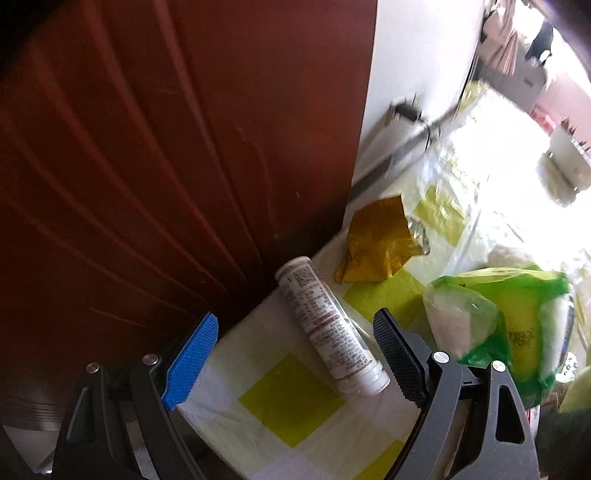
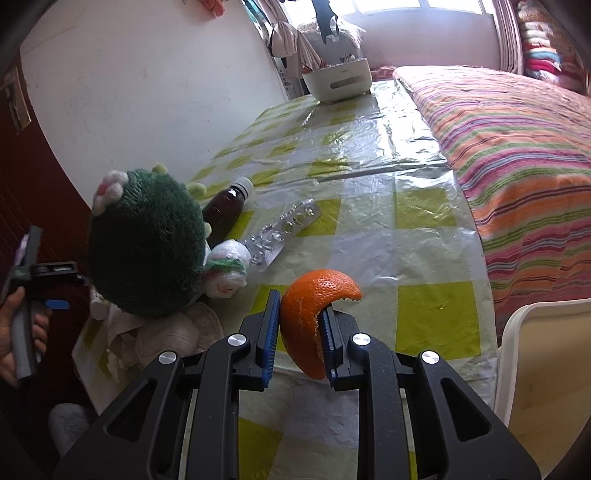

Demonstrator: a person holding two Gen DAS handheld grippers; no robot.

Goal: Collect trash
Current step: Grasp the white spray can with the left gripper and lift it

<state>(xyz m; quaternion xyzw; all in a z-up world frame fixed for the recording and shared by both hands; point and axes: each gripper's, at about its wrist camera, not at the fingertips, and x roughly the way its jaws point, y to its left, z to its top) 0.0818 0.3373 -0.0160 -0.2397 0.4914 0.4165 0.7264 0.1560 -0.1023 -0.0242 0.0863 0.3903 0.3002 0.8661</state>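
Nearby, brown bottle (image 2: pixel 227 210) (contents unclear)

The left wrist view looks steeply down, close over the desk's (image 1: pixel 291 402) corner beside a red-brown door (image 1: pixel 166 147). The right wrist view sits a little higher, facing along the desk (image 2: pixel 369 147) toward the window (image 2: pixel 421 7), bed (image 2: pixel 517 129) to its right. Both share the checked desk cover and door.
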